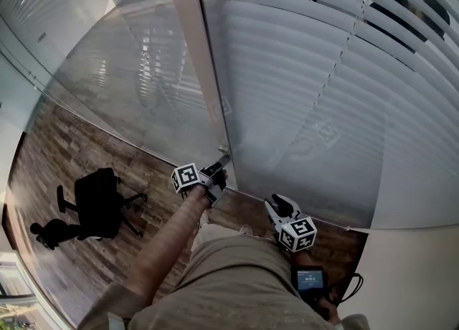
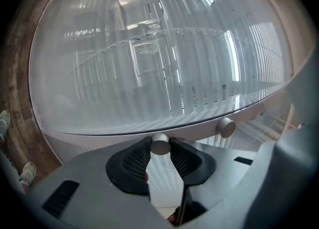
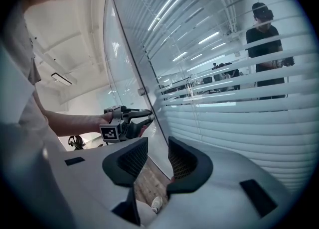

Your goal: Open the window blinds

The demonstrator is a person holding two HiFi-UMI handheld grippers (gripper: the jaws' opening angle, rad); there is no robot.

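Observation:
White slatted blinds [image 1: 337, 99] hang behind a glass partition [image 1: 143, 70]. A small round metal knob [image 2: 160, 144] sticks out from the pane's frame, and my left gripper [image 2: 160, 148] is shut on it, one black pad on each side. A second knob [image 2: 226, 127] sits further along the same frame. In the head view the left gripper [image 1: 219, 166] reaches up to the pane's edge. The right gripper [image 1: 281, 205] hangs lower right, open and holding nothing. Its jaws [image 3: 153, 159] point at the glass, and the left gripper [image 3: 142, 117] shows beyond them.
A black office chair [image 1: 97, 203] stands on the wood floor [image 1: 50, 171] at the left. A person in a dark shirt [image 3: 266, 44] is visible through the slats. A small device with a screen [image 1: 310, 278] hangs at my waist. My shoe [image 3: 156, 203] is below the jaws.

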